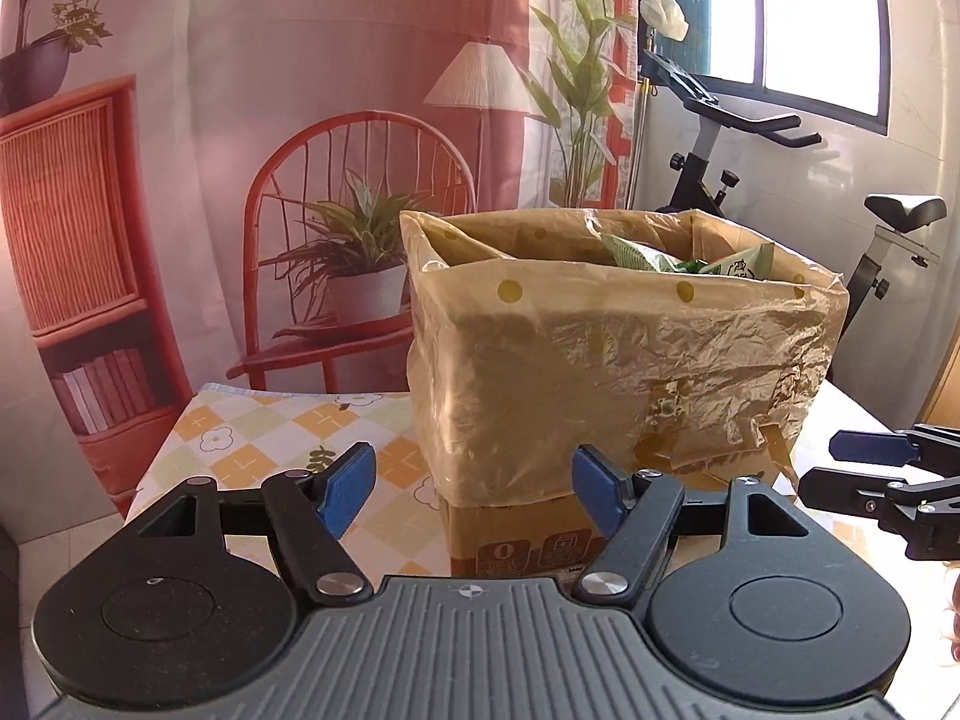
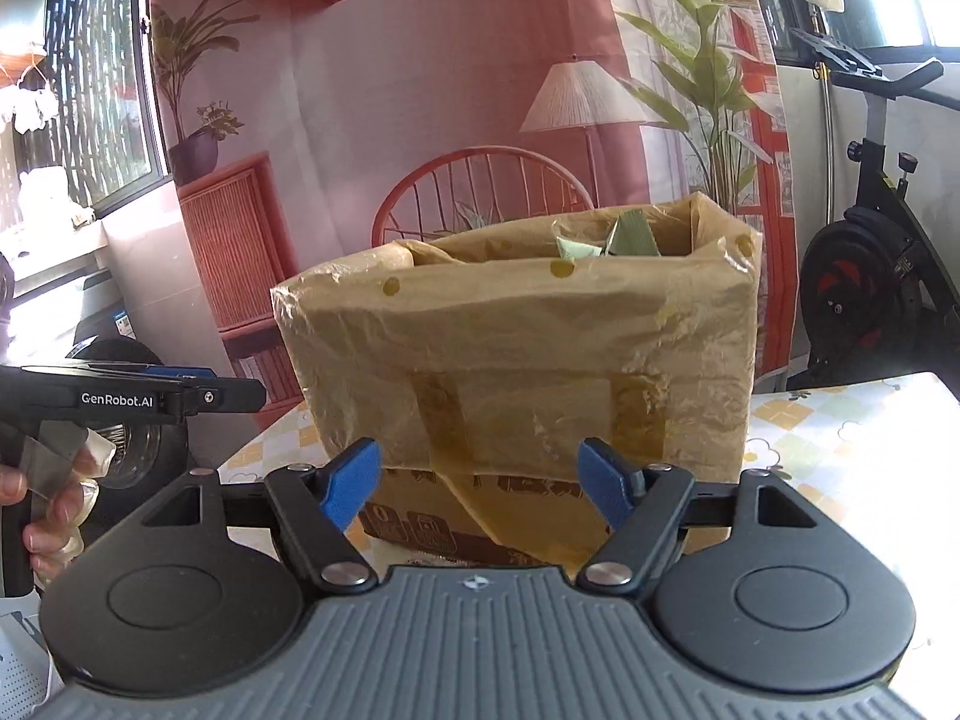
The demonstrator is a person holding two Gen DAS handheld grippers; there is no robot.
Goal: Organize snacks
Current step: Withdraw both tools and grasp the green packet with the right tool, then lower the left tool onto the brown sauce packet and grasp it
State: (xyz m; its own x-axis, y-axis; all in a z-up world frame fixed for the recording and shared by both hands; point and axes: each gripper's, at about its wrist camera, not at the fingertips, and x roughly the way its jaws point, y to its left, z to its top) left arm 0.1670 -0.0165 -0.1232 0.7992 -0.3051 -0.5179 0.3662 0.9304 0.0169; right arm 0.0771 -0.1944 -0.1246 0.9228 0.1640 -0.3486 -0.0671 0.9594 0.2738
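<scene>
Centrally, green snack packets (image 1: 690,258) lie inside a bag-lined cardboard box (image 1: 600,360) on the checked tablecloth (image 1: 270,438); they look light, crinkly and slippery, best pinched at an edge. Left gripper (image 1: 474,486) and right gripper (image 2: 480,483) fingers are spread, holding nothing.
</scene>
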